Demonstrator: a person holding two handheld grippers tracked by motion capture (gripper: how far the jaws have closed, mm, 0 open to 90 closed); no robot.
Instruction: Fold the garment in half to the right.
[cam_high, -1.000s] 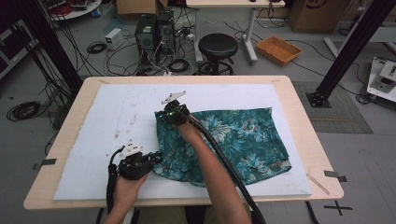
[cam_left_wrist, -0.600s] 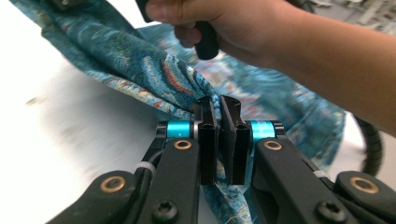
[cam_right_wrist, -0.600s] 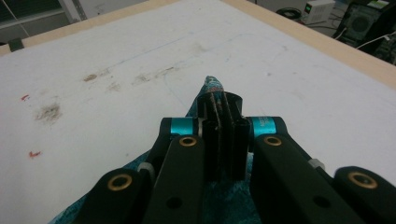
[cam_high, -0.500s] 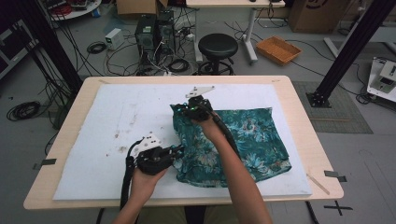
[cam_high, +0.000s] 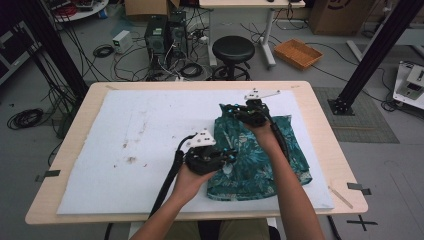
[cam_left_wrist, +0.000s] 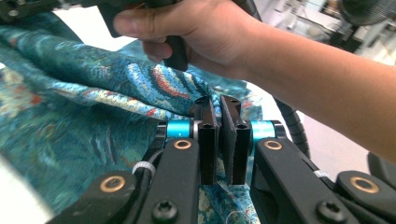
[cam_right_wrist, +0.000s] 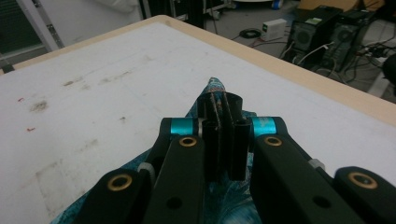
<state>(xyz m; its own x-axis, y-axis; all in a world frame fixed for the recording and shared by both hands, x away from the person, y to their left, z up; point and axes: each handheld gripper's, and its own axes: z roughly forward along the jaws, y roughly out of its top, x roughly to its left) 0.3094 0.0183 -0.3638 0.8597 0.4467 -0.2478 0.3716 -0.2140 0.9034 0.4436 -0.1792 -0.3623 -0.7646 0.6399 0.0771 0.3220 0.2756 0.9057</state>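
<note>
A teal floral garment (cam_high: 270, 160) lies on the right half of the white mat (cam_high: 140, 135). My left gripper (cam_high: 231, 156) is shut on its near left edge, which it holds raised off the mat. In the left gripper view the jaws (cam_left_wrist: 219, 105) pinch that cloth edge (cam_left_wrist: 70, 93), and the other hand grips its tool just beyond. My right gripper (cam_high: 223, 107) is shut on the far left corner. In the right gripper view a tip of the cloth (cam_right_wrist: 215, 85) pokes out between the jaws (cam_right_wrist: 219, 100). Both grippers point toward the table's left.
The mat covers most of the wooden table (cam_high: 330, 135), stained at its left middle. Tape pieces sit at the table's right and left edges. Beyond the table stand a black stool (cam_high: 233, 50), computer cases (cam_high: 162, 32), cables and an orange tray (cam_high: 298, 52) on the floor.
Both grippers moved to the right and rose a little, carrying the garment's left edge with them. The cloth's visible area narrowed as that edge came over the rest.
</note>
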